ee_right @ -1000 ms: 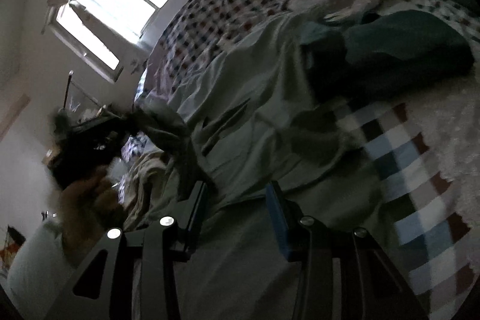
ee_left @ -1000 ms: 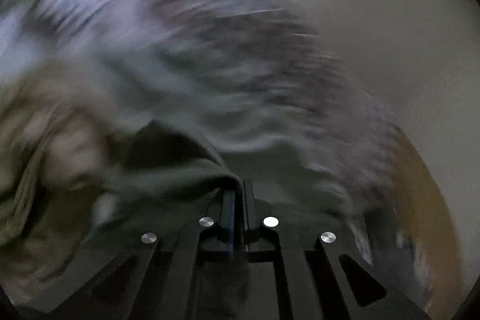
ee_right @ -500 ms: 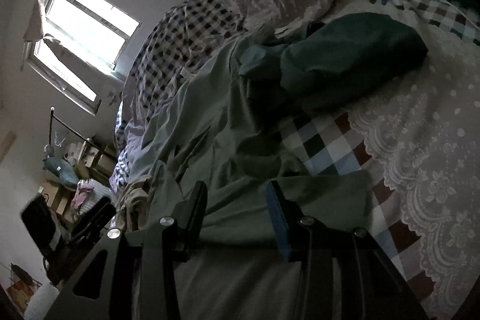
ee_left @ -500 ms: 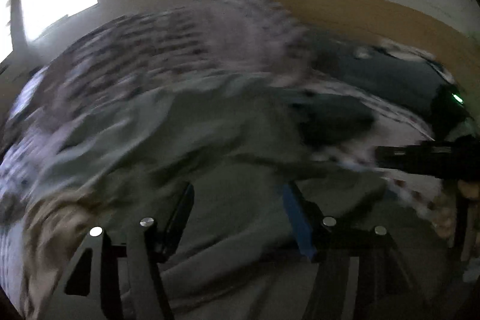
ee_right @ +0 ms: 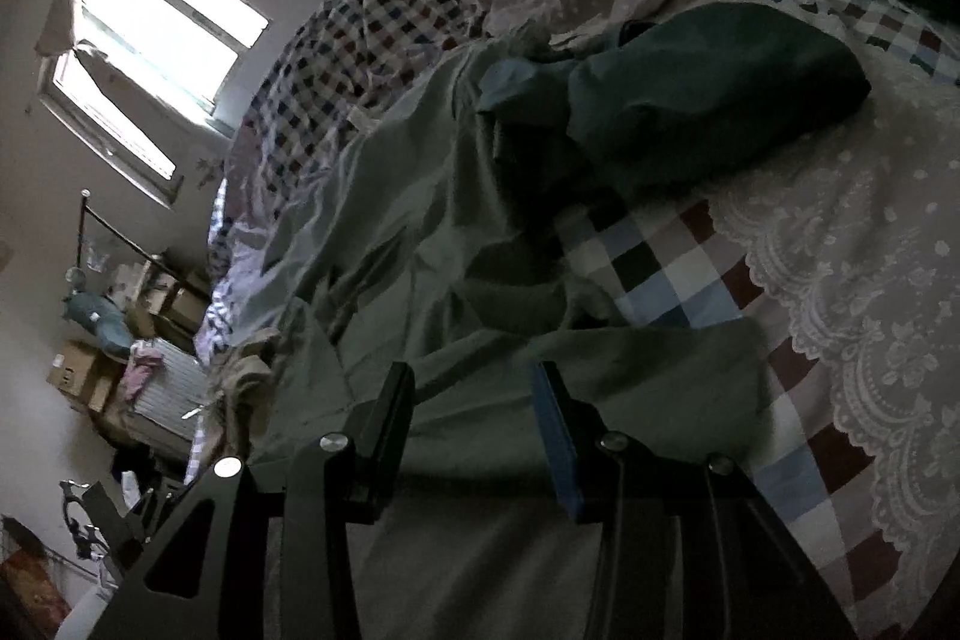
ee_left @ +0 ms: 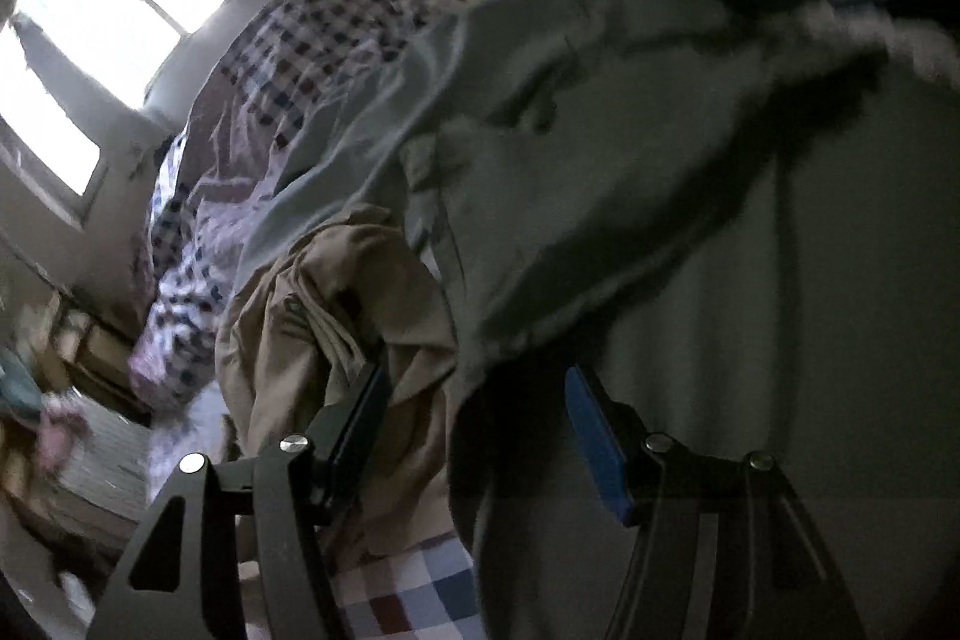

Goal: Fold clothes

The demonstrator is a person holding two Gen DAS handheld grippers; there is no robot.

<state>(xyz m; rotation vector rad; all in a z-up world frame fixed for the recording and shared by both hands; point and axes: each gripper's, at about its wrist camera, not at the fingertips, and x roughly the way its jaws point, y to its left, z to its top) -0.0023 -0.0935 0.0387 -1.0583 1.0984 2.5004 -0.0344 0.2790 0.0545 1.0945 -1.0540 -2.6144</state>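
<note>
- Two hand-held grippers hover over one grey-green garment (ee_right: 420, 232) spread on a checked bedspread (ee_right: 660, 268).
- Left hand-held gripper (ee_left: 474, 436): jaws wide apart, gripping nothing; the garment's edge lies between and beyond its fingers, a beige garment (ee_left: 336, 316) just left.
- Right hand-held gripper (ee_right: 474, 430): jaws partly apart, holding nothing; the garment's folded hem lies directly below.
- Dark teal garment (ee_right: 708, 100) lies beyond.

A checked bed (ee_right: 660, 274) bears a grey-green garment (ee_right: 420, 244), dark teal clothing (ee_right: 720, 100) and a beige garment (ee_left: 336, 316).
</note>
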